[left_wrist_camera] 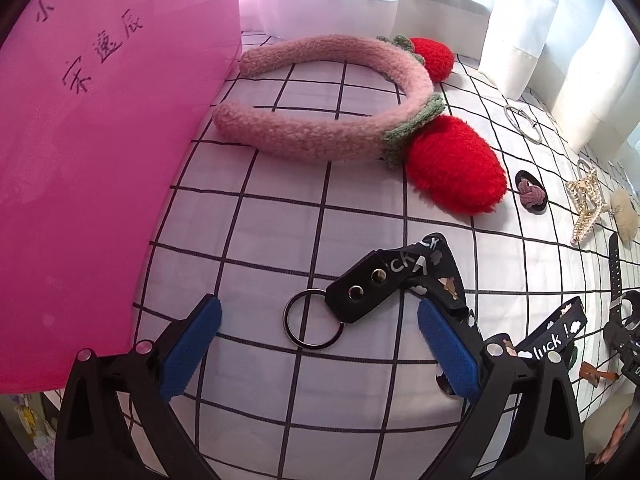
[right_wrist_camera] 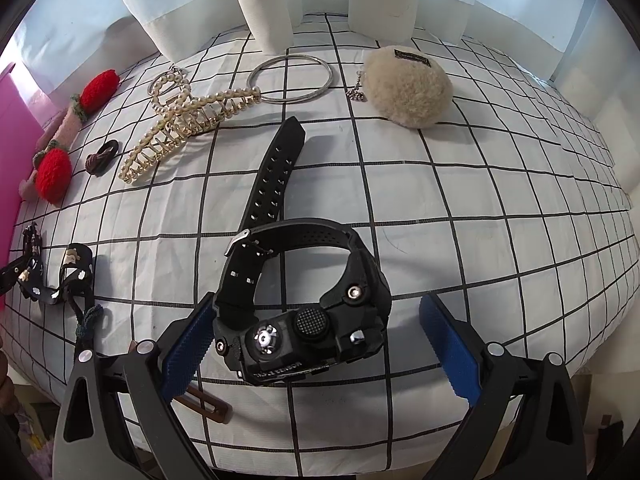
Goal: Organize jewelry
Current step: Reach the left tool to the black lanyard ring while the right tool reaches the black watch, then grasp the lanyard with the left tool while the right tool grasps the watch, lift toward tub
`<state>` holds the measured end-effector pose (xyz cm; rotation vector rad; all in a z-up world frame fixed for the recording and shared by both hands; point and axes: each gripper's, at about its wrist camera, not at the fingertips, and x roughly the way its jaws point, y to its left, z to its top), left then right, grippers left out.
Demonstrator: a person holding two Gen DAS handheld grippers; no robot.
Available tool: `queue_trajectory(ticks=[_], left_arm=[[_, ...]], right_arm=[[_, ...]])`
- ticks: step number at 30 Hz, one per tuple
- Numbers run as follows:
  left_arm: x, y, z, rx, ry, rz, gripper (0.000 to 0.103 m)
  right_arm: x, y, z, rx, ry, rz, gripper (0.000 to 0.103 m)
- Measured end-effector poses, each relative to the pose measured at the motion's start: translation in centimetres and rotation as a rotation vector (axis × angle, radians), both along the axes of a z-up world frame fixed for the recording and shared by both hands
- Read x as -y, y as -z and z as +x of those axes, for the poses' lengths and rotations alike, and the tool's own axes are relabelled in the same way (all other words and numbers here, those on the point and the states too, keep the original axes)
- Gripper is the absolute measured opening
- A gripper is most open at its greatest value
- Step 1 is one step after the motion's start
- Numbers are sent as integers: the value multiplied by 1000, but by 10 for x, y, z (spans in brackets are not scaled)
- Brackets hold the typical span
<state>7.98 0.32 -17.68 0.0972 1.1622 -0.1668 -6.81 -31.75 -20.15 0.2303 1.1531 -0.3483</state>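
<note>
My left gripper (left_wrist_camera: 319, 340) is open over the checked cloth, its blue pads on either side of a black "luck" keychain strap (left_wrist_camera: 400, 280) and its metal ring (left_wrist_camera: 312, 318). Beyond them lies a pink fuzzy headband (left_wrist_camera: 320, 136) with red strawberry ends. In the right wrist view my right gripper (right_wrist_camera: 316, 340) is open around a black digital watch (right_wrist_camera: 304, 320); the watch body sits close against the left pad, and its strap (right_wrist_camera: 276, 176) runs away from me. The same keychain strap (right_wrist_camera: 60, 280) lies at the far left.
A pink translucent box (left_wrist_camera: 88, 160) with handwritten characters stands on the left. A pearl claw clip (right_wrist_camera: 188, 120), a silver bangle (right_wrist_camera: 290, 80), a beige fur pompom (right_wrist_camera: 408, 88), a knotted hair tie (right_wrist_camera: 102, 158) and a brown clip (right_wrist_camera: 208, 404) lie on the cloth. White curtains (right_wrist_camera: 264, 4) hang behind.
</note>
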Motion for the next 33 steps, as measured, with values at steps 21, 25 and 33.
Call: queue_trajectory(ticks=[21, 25, 33], left_arm=[[23, -18, -22, 40, 85, -76, 27], [19, -36, -33, 66, 75, -104, 27], [20, -78, -42, 122, 72, -151, 27]], right_arm=[[-15, -11, -8, 42, -49, 23, 67], [-15, -14, -9, 49, -54, 36, 67], [-21, -39, -8, 92, -81, 42, 67]])
